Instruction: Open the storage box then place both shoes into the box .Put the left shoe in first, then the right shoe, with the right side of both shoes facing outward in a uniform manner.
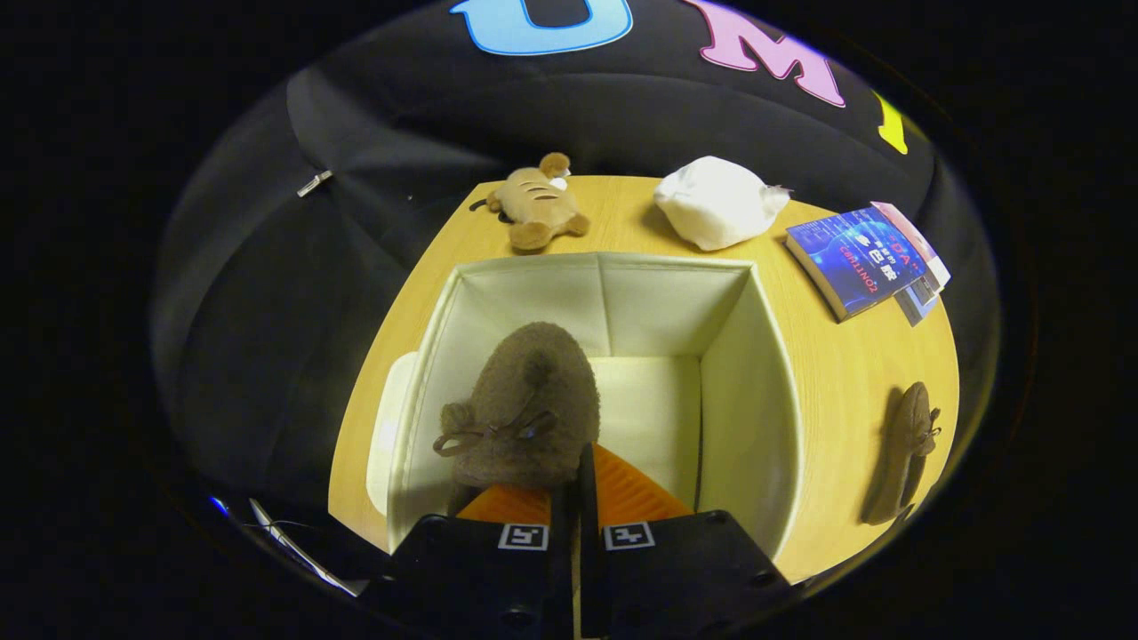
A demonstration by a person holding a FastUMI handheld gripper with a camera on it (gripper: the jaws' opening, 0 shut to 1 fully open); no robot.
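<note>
Gripper view: jaws (573,498) clamped on the shoe (529,400) — it hangs toe-forward over the open box (765,373), second shoe (907,444) beside it.

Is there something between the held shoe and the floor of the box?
Nothing visible. The gripper is shut on the shoe, which hangs inside the open box. The box floor beyond it looks bare. The second shoe lies on the table outside.
</note>
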